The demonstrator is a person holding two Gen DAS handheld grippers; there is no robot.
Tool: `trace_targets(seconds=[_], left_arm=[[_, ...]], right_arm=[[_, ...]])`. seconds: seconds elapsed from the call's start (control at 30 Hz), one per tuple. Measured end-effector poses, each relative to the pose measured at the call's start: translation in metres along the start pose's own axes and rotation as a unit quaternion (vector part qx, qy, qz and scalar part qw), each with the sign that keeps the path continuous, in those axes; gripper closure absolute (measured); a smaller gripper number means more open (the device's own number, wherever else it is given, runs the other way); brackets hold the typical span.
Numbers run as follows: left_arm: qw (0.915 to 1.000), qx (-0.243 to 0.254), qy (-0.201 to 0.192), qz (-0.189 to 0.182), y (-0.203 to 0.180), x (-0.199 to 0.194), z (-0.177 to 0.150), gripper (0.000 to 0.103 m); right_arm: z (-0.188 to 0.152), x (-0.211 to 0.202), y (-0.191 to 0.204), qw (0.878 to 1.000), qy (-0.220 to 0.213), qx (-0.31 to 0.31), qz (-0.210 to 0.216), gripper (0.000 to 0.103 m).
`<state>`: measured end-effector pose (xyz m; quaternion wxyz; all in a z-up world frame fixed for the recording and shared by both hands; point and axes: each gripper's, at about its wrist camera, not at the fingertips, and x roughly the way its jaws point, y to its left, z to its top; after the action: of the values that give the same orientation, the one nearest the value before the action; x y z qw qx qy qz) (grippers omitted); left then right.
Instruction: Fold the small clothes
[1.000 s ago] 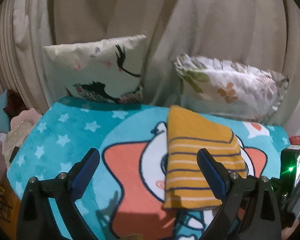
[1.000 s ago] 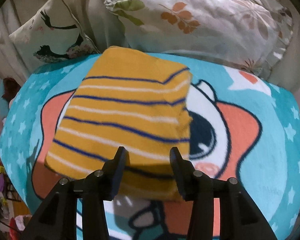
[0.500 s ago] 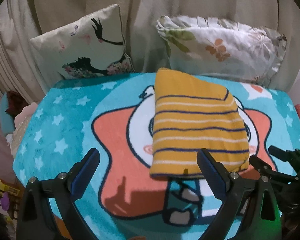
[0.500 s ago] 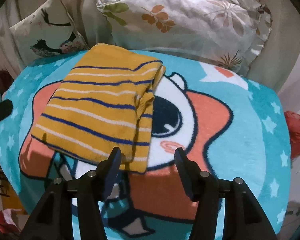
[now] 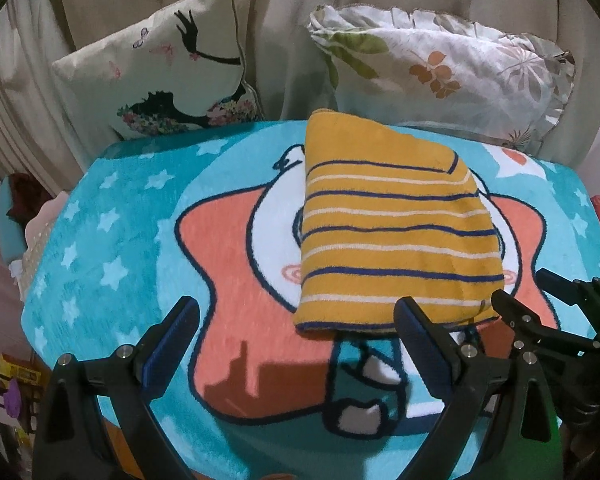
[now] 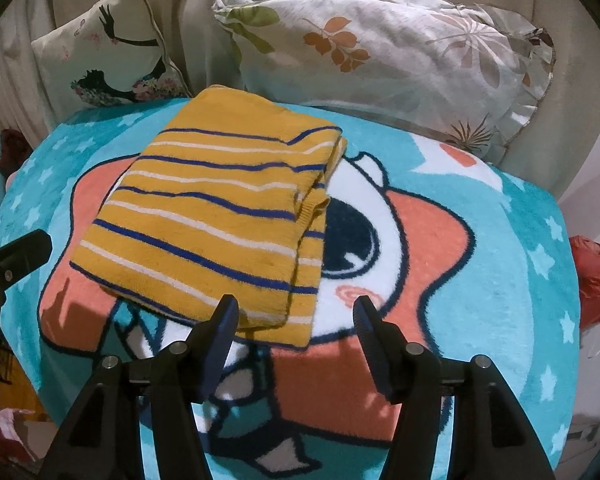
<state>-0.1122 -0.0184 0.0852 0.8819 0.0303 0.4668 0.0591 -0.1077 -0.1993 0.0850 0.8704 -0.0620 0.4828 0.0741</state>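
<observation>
Folded yellow garment [image 5: 392,236], navy and white stripes: lies flat on the teal cartoon blanket [image 5: 112,248], over the white and coral star figure, near the two pillows.

Left gripper [image 5: 296,320]: jaws wide apart, nothing between them; its right finger sits just in front of the garment's near edge.

Right gripper [image 6: 294,316]: jaws have just been opening, now apart, gripping nothing; the garment's near corner lies just beyond them.

Bird-print cushion [image 5: 168,76] and leaf-print pillow [image 6: 384,52]: propped against beige drapery behind the blanket.
</observation>
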Motion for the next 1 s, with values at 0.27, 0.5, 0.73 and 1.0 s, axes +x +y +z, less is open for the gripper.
trace_targets(seconds=[0.27, 0.5, 0.73, 1.0], left_arm=[[0.9998, -0.001, 0.02, -0.004, 0.003, 0.011, -0.002, 0.006], [0.9994, -0.008, 0.031, -0.012, 0.007, 0.016, -0.001, 0.006], [0.9991, -0.012, 0.039, -0.014, 0.008, 0.021, -0.001, 0.006], [0.9985, -0.015, 0.05, -0.019, 0.007, 0.027, -0.002, 0.006]], right_arm=[[0.001, 0.005, 0.005, 1.0, 0.007, -0.006, -0.007, 0.038], [0.003, 0.008, 0.006, 1.0, 0.013, -0.01, -0.017, 0.037], [0.006, 0.011, 0.006, 1.0, 0.016, -0.011, -0.021, 0.037], [0.007, 0.015, 0.003, 0.999, 0.02, -0.011, -0.025, 0.036]])
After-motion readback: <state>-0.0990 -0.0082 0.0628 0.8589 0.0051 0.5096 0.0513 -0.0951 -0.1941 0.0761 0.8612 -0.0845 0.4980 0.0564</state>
